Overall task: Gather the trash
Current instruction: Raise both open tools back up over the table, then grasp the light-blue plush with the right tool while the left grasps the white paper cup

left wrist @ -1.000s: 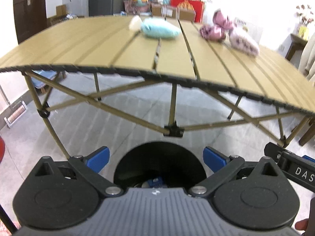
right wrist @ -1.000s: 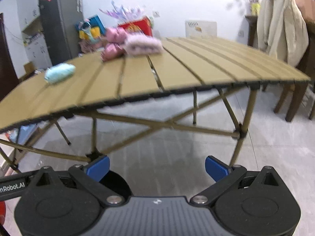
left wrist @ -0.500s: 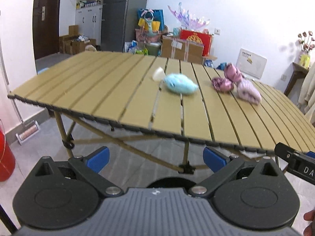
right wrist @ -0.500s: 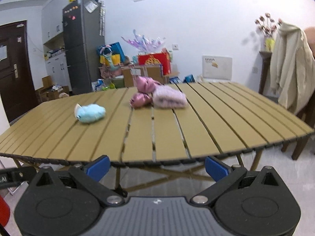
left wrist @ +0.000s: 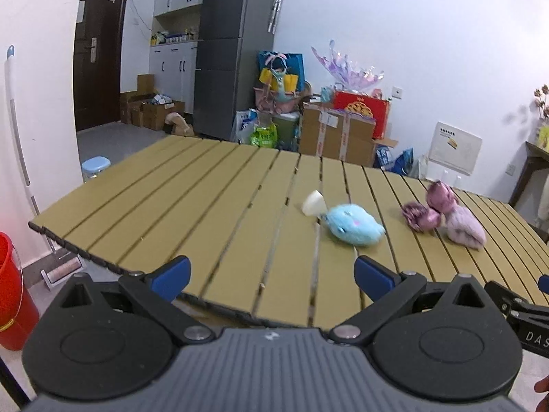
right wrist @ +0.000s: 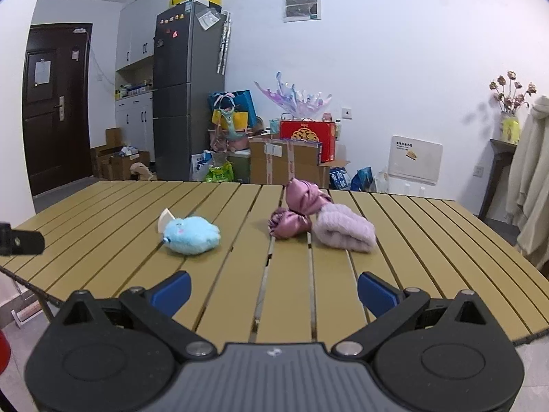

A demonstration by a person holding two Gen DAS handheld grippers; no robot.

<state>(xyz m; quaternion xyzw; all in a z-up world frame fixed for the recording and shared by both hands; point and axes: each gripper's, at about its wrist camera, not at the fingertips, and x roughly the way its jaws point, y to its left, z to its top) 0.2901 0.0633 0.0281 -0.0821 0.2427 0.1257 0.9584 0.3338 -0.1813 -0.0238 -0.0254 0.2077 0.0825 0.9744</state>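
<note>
Left wrist view is looking over the near edge of a tan slatted table [left wrist: 206, 206], and the left gripper [left wrist: 271, 273] is hanging there with its blue-tipped jaws spread wide, nothing between them. Up at about 1 o'clock from it, a fluffy light-blue plush [left wrist: 355, 228] is lying on the slats, with a small white paper-ish scrap [left wrist: 314, 203] touching its far left side. Further right, around 2 o'clock, a crinkly shiny pink wrapper bundle [left wrist: 429, 209] is sitting right against a pale pink fuzzy roll [left wrist: 465, 228].

Right wrist view is showing the right gripper [right wrist: 272, 292] also gaping wide and empty, hovering over the near edge. From here the blue plush [right wrist: 192, 235] is sitting at 11 o'clock, and the pink wrapper bundle [right wrist: 296, 211] and fuzzy roll [right wrist: 345, 228] are at roughly 12 to 1 o'clock. A red bucket [left wrist: 12, 292] is standing on the floor at far left.
</note>
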